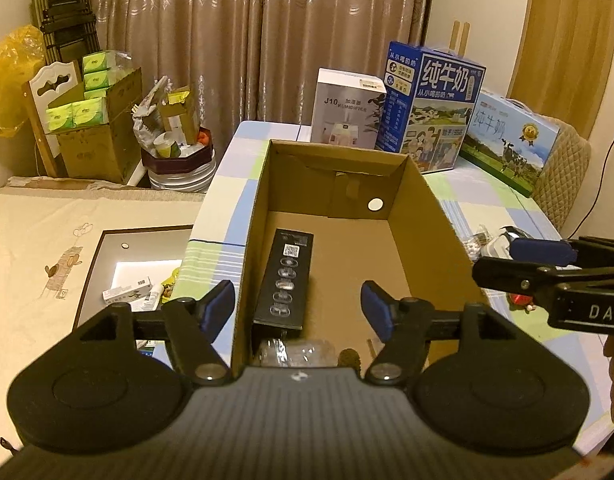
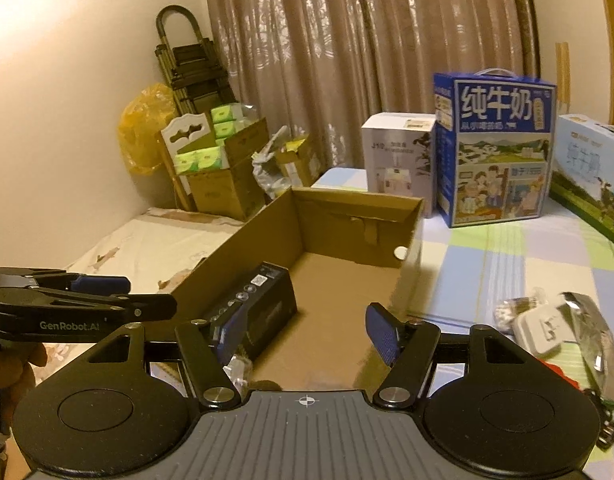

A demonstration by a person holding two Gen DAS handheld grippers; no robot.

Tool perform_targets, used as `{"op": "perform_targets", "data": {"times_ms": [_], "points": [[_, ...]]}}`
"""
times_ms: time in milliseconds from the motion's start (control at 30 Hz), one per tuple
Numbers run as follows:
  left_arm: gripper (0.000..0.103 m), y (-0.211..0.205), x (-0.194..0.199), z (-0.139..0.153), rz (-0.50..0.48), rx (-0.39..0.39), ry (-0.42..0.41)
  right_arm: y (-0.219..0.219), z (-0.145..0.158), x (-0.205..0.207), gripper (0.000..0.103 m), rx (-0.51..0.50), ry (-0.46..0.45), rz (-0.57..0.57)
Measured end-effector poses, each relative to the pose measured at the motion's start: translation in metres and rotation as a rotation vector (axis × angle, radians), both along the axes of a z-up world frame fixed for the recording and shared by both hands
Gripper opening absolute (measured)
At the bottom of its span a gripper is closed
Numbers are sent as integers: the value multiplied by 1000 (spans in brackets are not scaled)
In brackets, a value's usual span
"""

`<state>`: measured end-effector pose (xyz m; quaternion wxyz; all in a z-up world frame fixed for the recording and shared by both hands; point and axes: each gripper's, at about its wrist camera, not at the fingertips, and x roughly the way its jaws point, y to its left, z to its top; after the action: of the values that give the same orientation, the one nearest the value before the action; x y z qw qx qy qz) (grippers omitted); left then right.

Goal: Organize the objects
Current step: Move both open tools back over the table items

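Hovering both tools over the cardboard box (image 1: 419, 216) on the checked table (image 1: 487, 196), I judge I am between placements: one long black box (image 1: 285, 280) is already inside, and loose things wait near the table's right edge, a white adapter (image 2: 541, 330) and a clear wrapped packet (image 2: 595, 344) among them. My left gripper (image 1: 297, 308) is spread wide with nothing between its blue pads, above the box's near end; my right gripper (image 2: 307, 330) is likewise spread and empty. Next I think I should swing the right one toward that right-edge pile, line up on the adapter and close gently. The black box lies flat against the carton's left wall, its long axis running from the near end toward the far wall, label side up. A crumpled clear wrapper (image 1: 295, 350) sits at its near end
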<state>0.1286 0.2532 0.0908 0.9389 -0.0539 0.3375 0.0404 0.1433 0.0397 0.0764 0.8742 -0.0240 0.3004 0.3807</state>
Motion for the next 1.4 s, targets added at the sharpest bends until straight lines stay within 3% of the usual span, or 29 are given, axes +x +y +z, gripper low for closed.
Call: {"op": "perform_targets", "data": {"times_ms": [867,1400], "points": [[101,-91,-70,30,-55,-17,-63,-133,21,-72,63,29,-3,-151],[102,-161,-71,23,-170,-65,-61,-226,-6,-88,63,11,43,-339]]}}
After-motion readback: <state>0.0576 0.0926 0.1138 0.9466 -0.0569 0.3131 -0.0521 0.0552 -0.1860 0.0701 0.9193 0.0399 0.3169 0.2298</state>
